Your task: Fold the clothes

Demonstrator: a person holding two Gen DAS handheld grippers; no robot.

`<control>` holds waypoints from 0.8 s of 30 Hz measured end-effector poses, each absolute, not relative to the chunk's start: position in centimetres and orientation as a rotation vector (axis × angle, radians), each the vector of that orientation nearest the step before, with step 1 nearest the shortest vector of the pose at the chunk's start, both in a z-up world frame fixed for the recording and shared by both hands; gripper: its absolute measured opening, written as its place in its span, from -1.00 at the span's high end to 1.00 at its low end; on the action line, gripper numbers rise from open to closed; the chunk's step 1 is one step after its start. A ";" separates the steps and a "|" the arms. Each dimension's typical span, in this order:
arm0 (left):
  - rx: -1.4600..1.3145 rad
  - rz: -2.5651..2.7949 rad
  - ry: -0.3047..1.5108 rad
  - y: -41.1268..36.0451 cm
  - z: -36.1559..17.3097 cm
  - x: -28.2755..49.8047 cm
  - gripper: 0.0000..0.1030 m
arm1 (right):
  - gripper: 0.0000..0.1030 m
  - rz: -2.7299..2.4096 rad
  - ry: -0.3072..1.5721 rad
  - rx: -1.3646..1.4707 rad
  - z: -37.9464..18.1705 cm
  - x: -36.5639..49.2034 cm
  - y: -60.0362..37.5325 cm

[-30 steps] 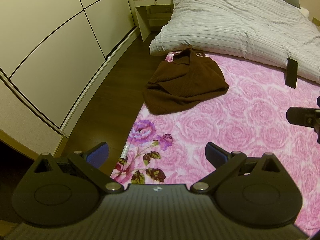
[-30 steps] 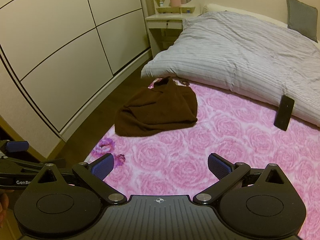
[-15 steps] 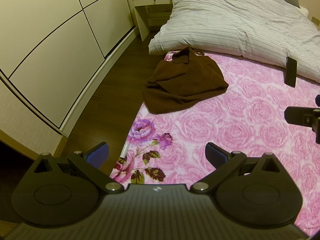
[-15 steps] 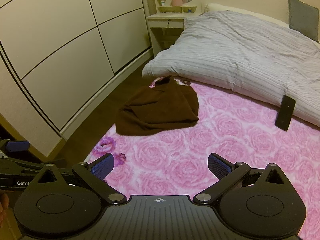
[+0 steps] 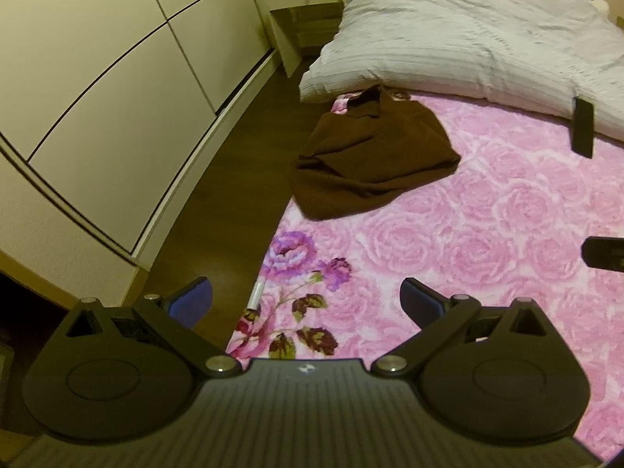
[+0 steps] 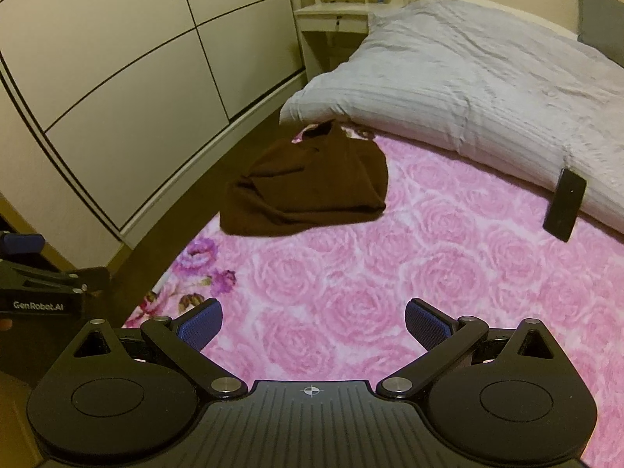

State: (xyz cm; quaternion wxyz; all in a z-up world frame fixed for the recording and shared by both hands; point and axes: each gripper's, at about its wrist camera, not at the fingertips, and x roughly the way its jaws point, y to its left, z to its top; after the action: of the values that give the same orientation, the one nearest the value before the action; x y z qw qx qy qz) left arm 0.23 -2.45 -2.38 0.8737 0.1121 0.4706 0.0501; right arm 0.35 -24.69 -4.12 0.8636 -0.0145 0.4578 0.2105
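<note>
Both your left tool (image 5: 306, 302) and right tool (image 6: 314, 323) have crept slightly toward the brown garment (image 6: 308, 185) ahead, jaws spread apart and empty, so folding hasn't begun.

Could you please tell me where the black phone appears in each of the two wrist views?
Left wrist: the phone is at the upper right, leaning on the grey duvet's edge.
Right wrist: the phone is at the right, mid-height, on the same edge.
Shared landmark: the brown garment on the pink blanket, left of the phone.
</note>
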 end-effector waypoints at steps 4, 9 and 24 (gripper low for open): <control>0.237 0.134 1.001 -2.6 -2.6 0.2 -0.96 | -0.98 0.466 0.962 -0.019 -4.6 1.0 -25.2; 0.228 0.153 1.019 -2.6 -2.7 0.1 -0.96 | -0.98 0.489 0.974 -0.008 -5.2 1.5 -25.2; 0.225 0.171 1.028 -2.7 -2.4 -0.5 -0.96 | -0.98 0.519 0.978 -0.019 -5.3 1.7 -24.5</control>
State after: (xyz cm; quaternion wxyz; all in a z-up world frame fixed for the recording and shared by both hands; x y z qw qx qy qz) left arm -0.47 -2.68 -2.44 0.8613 0.1071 0.4899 0.0816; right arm 1.73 -24.55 -5.28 0.8506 -0.0089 0.4644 0.2464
